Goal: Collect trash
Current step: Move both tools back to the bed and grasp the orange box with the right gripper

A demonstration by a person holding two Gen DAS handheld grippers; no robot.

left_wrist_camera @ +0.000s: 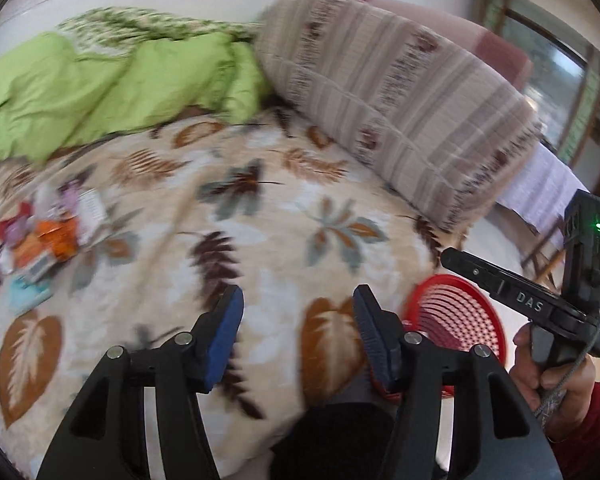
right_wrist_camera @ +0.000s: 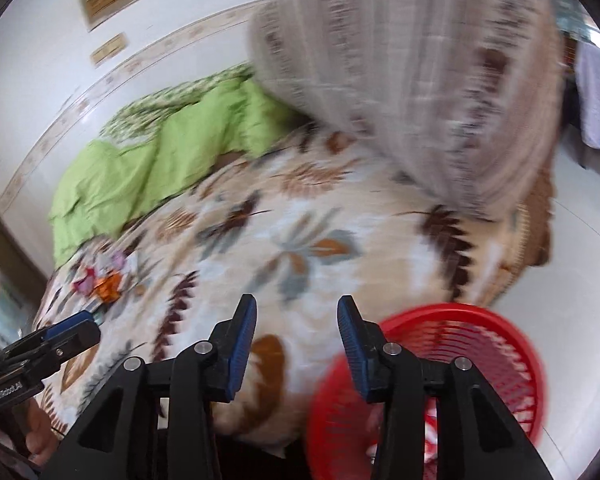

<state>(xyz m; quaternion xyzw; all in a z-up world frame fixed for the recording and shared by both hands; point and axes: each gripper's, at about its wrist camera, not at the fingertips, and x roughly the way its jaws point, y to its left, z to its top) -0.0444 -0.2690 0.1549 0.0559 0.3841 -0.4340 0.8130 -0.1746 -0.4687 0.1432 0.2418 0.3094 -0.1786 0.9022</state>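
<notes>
Here, a leaf-patterned blanket (left_wrist_camera: 260, 216) covers the bed. At its far end lie a striped bolster (left_wrist_camera: 388, 92) and a crumpled green quilt (left_wrist_camera: 100, 92). The red mesh basket (right_wrist_camera: 480, 360) stands on the floor beside the bed's near edge. The blurred pile of wrappers (left_wrist_camera: 40, 240) lies well left. Left gripper (left_wrist_camera: 298, 332) and right gripper (right_wrist_camera: 297, 336) are both parted with nothing between them.

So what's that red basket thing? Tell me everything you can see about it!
The red basket is round and looks like plastic, with slotted, see-through mesh walls and a solid rim. It stands upright on the pale floor beside the bed's leaf-patterned blanket. Its mouth is open. Something white and red shows through the mesh near the bottom, too blurred to name. No gripper touches it.
</notes>
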